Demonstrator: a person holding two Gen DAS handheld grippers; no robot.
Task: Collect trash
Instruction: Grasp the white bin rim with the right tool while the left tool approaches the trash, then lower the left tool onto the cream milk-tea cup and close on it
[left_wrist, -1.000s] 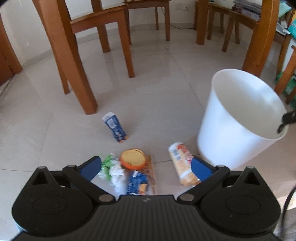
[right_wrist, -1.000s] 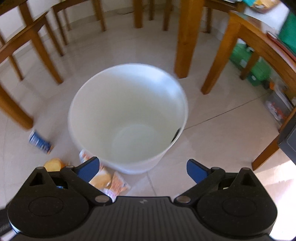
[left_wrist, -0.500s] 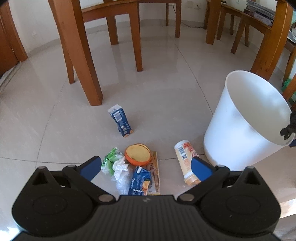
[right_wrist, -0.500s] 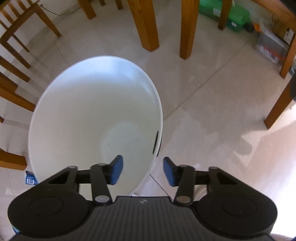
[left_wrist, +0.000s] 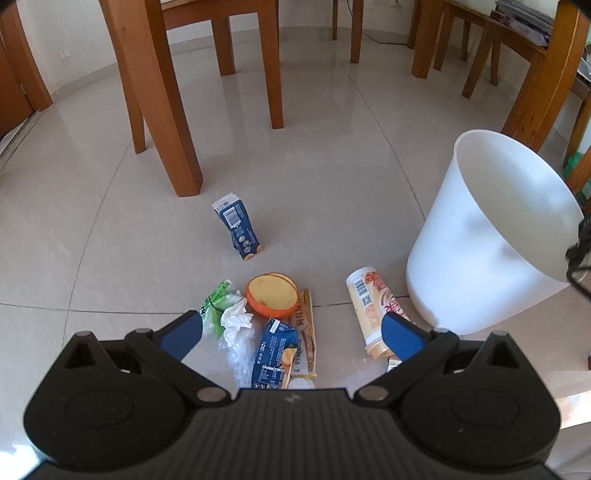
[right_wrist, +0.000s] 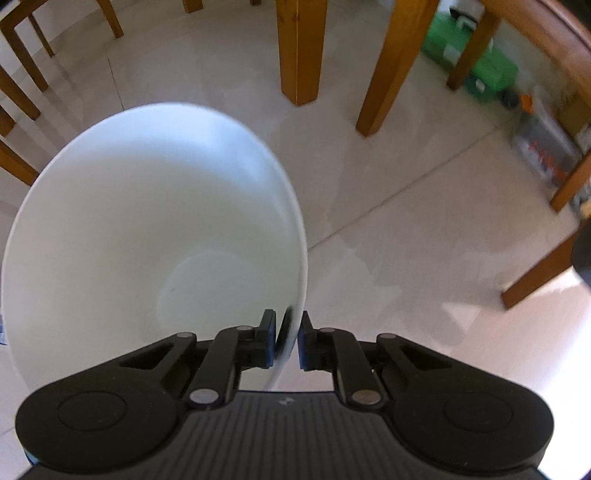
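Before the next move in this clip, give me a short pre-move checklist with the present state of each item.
1. Right tongs clamped on the rim of the white plastic bin: ok, just closed on it.
2. Bin empty: ok.
3. Left tongs open, holding nothing: ok.
4. Trash in front of the left tongs, orange round lid and crumpled white tissue: ok.
5. Bin standing flat: cannot tell.
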